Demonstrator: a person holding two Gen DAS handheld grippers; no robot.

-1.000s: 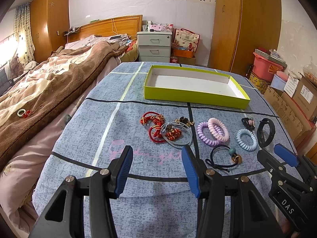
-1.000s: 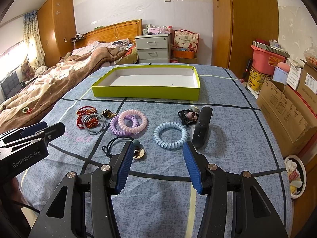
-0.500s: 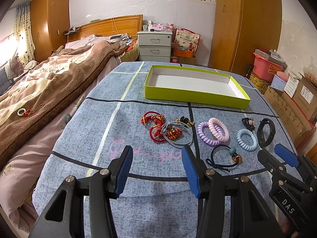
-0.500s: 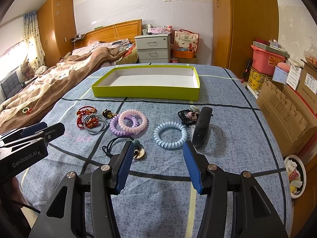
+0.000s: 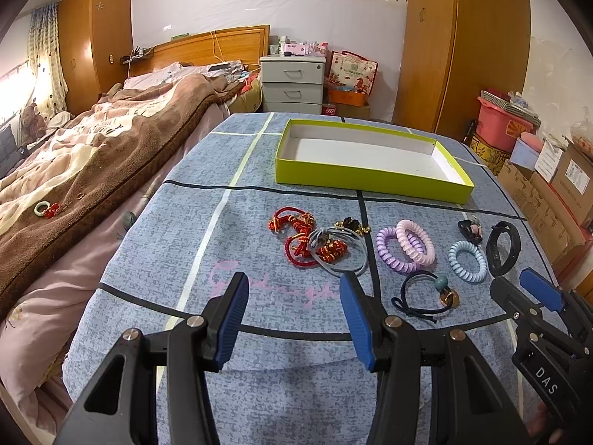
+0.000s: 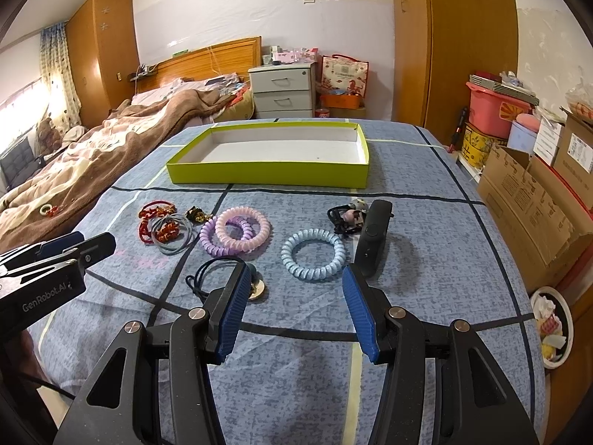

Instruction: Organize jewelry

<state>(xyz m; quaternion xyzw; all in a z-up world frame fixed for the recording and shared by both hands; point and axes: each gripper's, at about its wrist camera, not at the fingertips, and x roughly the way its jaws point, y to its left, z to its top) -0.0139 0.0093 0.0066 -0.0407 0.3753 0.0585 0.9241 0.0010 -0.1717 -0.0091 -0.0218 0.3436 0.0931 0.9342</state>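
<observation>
Both hand-held grippers, left (image 5: 292,319) and right (image 6: 292,313), are spread wide and hold nothing, above hair ties (image 6: 237,230) by the green box (image 6: 267,174).

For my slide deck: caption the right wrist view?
Open right gripper above hair ties, light blue coil ahead, green tray empty.

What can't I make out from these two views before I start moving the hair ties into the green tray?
- Black elastic hair tie with teal bead: right wrist view, its charm sits partly behind the right tool.
- Tangled red and grey cords: both views, too small and knotted to count pieces.
- Small black clip with pink charm: too small to identify; the black wristband overlaps it.
- Green cardboard tray: near wall hides the nearest floor strip.
</observation>
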